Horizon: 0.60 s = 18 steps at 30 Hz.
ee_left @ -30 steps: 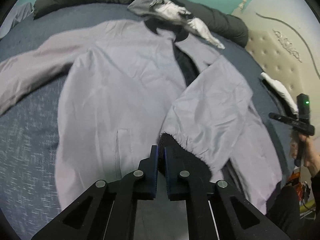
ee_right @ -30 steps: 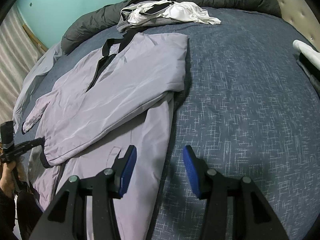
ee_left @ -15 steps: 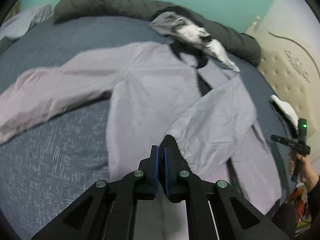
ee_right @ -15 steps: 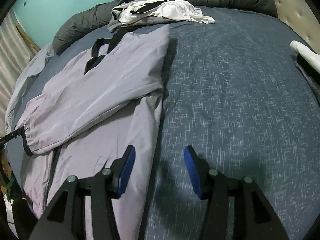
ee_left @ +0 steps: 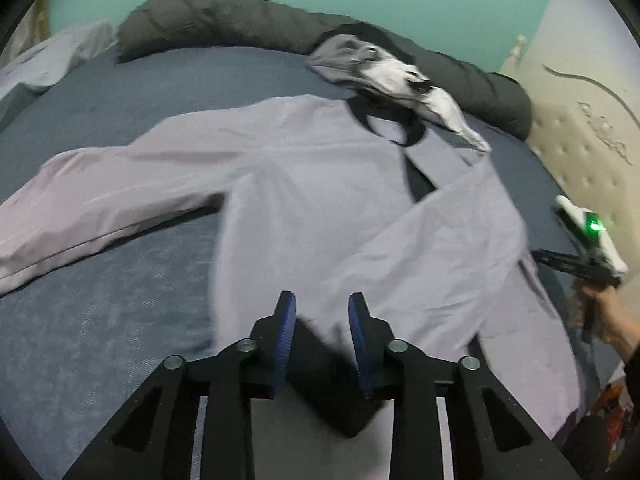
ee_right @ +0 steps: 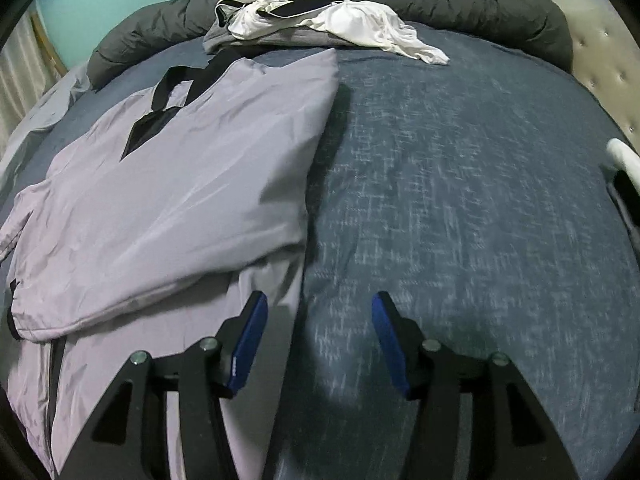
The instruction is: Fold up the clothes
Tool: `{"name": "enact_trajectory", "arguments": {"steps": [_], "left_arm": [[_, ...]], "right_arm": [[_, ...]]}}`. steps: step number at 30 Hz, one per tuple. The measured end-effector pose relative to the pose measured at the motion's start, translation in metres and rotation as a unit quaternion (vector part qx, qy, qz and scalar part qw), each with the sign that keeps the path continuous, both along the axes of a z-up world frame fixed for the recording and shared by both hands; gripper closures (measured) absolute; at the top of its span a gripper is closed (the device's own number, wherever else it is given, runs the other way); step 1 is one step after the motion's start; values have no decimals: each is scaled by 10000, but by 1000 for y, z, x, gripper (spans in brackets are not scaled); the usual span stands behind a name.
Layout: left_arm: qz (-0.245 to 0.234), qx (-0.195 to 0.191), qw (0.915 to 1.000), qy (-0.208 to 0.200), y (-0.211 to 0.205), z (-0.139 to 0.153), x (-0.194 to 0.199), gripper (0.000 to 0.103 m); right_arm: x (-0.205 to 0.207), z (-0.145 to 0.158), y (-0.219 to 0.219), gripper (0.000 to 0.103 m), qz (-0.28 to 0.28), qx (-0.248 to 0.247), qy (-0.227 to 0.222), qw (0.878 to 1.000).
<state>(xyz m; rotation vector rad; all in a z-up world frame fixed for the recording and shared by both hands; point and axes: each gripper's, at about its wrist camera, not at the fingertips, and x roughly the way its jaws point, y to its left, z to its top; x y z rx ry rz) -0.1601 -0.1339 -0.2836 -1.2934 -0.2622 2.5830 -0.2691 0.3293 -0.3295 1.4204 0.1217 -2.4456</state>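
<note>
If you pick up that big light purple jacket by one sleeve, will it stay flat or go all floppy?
Probably floppy: the light purple jacket lies limp and creased on the dark blue bedspread, one sleeve folded across it. It looks thin, so likely light. Its smooth sheen suggests it might slide between gripper pads.

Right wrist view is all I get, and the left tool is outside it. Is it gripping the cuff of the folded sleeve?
Observer: No. The left tool has its jaws opening. The dark cuff sits between the pads, which are not pressing on it.
Operator: And the other sleeve, is it folded in?
Observer: Not yet. The other sleeve lies stretched out flat on the bed, away from the body of the jacket.
</note>
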Motion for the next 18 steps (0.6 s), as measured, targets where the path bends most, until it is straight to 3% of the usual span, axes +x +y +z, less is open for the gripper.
{"name": "enact_trajectory", "arguments": {"steps": [9,18], "left_arm": [[-259,131,9986,-434,36,-56,-23,73],[-285,99,9985,-463,39,-72,-27,73]], "right_arm": [[-12,-1,-12,48,76,-136,311,9994],[-24,-8,-26,50,23,126,367,9992]]}}
